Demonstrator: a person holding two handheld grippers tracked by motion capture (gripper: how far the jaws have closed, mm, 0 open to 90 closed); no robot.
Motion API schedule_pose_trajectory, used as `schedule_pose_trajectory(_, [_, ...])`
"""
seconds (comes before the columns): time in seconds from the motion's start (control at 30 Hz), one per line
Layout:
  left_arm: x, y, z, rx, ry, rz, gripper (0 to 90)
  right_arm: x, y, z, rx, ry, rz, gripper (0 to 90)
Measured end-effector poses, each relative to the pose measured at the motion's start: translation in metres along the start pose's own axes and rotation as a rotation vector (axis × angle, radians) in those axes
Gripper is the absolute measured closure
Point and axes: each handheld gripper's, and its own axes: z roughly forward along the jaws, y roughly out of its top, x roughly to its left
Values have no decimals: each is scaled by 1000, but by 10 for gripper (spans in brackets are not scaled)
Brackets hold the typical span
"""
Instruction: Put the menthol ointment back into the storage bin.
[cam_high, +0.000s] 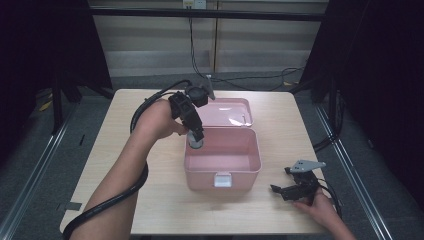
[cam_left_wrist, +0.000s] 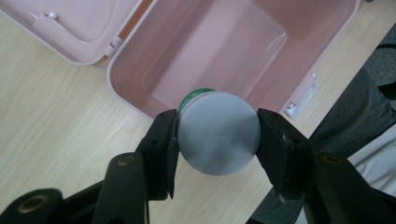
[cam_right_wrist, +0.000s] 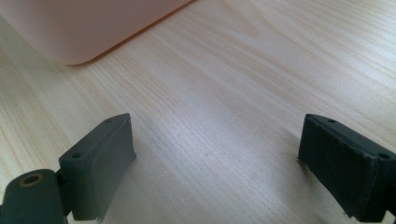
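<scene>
Left gripper view has the left gripper (cam_left_wrist: 218, 135) clamped on a grey-capped jar (cam_left_wrist: 218, 133), pink storage box (cam_left_wrist: 299, 60) open right beneath it, right gripper (cam_right_wrist: 217, 158) gaping wide, holding nothing.

A pale wooden table (cam_high: 150, 200) carries an open pink box (cam_high: 222, 172), resting on it between the two tongs: under the left tongs (cam_high: 196, 140), left of the right tongs (cam_high: 287, 190).
</scene>
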Motion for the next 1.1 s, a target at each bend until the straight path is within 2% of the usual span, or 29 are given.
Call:
schedule_pose_trajectory(0.13, [0,4,5,12,0,9,504,0,0,0,0,0,0,97])
schedule_pose_trajectory(0.47, [0,14,24,4,-4,-7,504,0,0,0,0,0,0,97])
schedule_pose_trajectory(0.5, [2,14,26,14,-5,1,504,0,0,0,0,0,0,97])
schedule_pose_trajectory(0.53, [2,15,28,7,-5,-14,504,0,0,0,0,0,0,97])
schedule_pose_trajectory(0.57, [3,15,29,12,-3,-5,504,0,0,0,0,0,0,97])
schedule_pose_trajectory(0.6, [3,16,31,6,-7,-22,504,0,0,0,0,0,0,97])
schedule_pose_trajectory(1.1, [7,27,54,-12,20,-38,504,0,0,0,0,0,1,97])
